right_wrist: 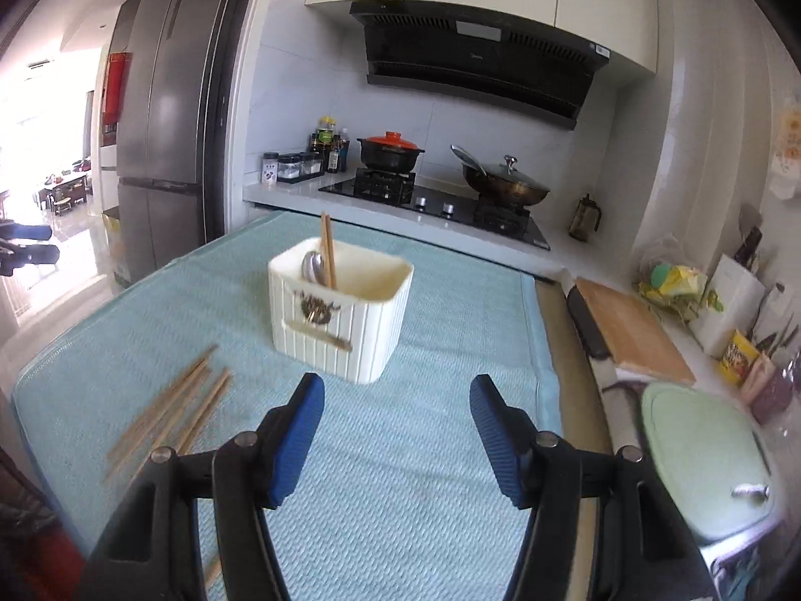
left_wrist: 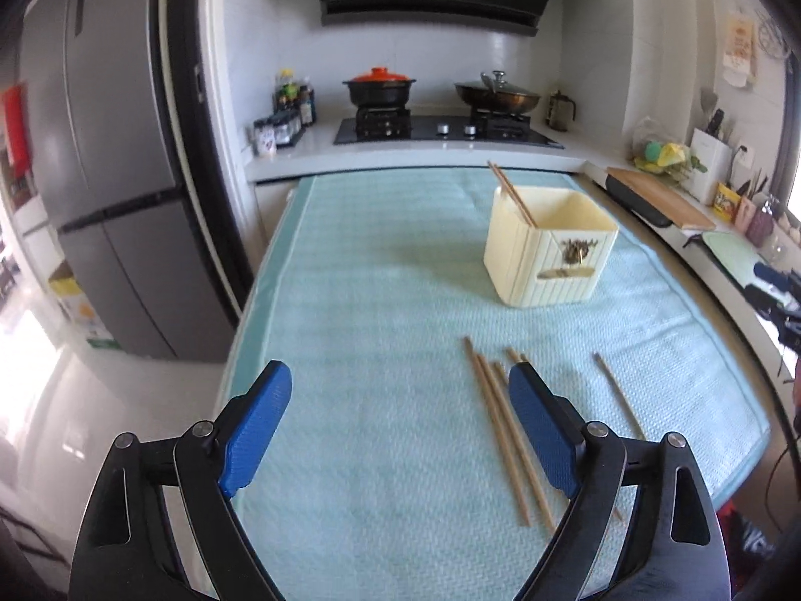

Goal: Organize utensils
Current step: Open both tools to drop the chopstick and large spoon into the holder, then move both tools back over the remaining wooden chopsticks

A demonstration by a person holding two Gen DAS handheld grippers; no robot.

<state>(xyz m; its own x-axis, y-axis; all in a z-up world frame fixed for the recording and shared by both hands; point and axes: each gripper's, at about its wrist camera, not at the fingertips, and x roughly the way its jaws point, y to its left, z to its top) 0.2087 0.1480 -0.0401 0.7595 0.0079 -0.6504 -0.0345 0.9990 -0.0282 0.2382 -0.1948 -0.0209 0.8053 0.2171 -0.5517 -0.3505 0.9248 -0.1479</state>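
Observation:
A cream ribbed utensil holder [left_wrist: 548, 250] stands on the light-blue mat [left_wrist: 375, 300], with a pair of chopsticks [left_wrist: 511, 193] leaning in it. In the right wrist view the holder [right_wrist: 340, 310] also holds a metal spoon [right_wrist: 313, 266] beside the chopsticks [right_wrist: 328, 250]. Several loose wooden chopsticks [left_wrist: 500, 425] lie on the mat, also in the right wrist view [right_wrist: 170, 410]. My left gripper [left_wrist: 400, 425] is open and empty above the mat, left of the loose chopsticks. My right gripper [right_wrist: 395, 440] is open and empty, in front of the holder.
A stove [left_wrist: 440, 127] with a black pot with an orange lid [left_wrist: 379, 85] and a wok [left_wrist: 495, 92] is behind the mat. A fridge [left_wrist: 100, 175] stands left. A wooden cutting board [right_wrist: 631, 330], a green board [right_wrist: 701, 451] and counter clutter lie right of the mat.

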